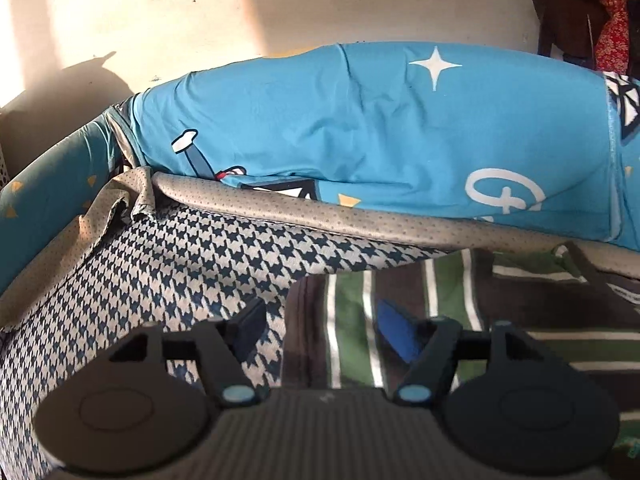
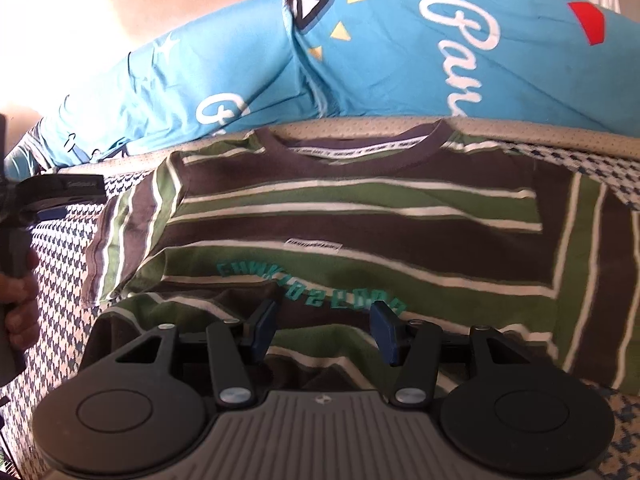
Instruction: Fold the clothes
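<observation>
Fingers (image 1: 396,330) of left gripper (image 1: 324,328) parted, empty, right gripper (image 2: 325,330) fingers apart over striped shirt (image 2: 360,216), gripping nothing

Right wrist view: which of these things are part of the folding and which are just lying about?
Part of the job:
- striped T-shirt, spread flat
- right gripper, open above its hem
- left gripper, open at the shirt's edge

Just lying about:
- houndstooth cover underneath
- blue printed bedding behind
- red patterned cloth on a chair
</observation>
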`<move>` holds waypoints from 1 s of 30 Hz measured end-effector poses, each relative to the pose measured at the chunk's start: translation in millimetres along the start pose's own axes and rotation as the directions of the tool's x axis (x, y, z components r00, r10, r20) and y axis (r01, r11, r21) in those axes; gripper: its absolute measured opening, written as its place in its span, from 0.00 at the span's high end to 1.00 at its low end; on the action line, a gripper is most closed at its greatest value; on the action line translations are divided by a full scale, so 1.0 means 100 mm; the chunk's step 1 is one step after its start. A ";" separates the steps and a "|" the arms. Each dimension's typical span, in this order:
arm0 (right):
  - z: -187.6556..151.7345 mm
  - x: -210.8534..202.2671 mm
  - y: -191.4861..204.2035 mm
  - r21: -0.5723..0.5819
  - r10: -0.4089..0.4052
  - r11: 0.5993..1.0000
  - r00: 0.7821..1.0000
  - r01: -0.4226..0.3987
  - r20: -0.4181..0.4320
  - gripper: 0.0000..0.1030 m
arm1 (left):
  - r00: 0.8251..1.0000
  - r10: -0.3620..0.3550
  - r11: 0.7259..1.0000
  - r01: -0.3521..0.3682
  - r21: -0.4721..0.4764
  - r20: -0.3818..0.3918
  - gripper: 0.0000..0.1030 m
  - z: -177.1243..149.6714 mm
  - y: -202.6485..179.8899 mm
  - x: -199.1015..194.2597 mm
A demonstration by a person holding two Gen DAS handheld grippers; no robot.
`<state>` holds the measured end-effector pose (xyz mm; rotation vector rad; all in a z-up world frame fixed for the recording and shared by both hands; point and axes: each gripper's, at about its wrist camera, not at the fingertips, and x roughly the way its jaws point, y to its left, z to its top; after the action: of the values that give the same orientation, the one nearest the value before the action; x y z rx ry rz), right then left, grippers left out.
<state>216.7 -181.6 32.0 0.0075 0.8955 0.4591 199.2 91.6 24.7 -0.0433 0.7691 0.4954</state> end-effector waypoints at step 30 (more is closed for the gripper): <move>0.60 0.26 -1.26 0.203 -0.207 0.966 0.948 0.160 0.240 0.50 | 0.969 -0.176 0.955 0.210 0.209 -0.172 0.05 -0.46 -0.78 -0.32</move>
<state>324.2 -274.3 25.9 0.1467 0.6692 0.1942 183.8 -0.4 2.0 0.0557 0.9562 0.2168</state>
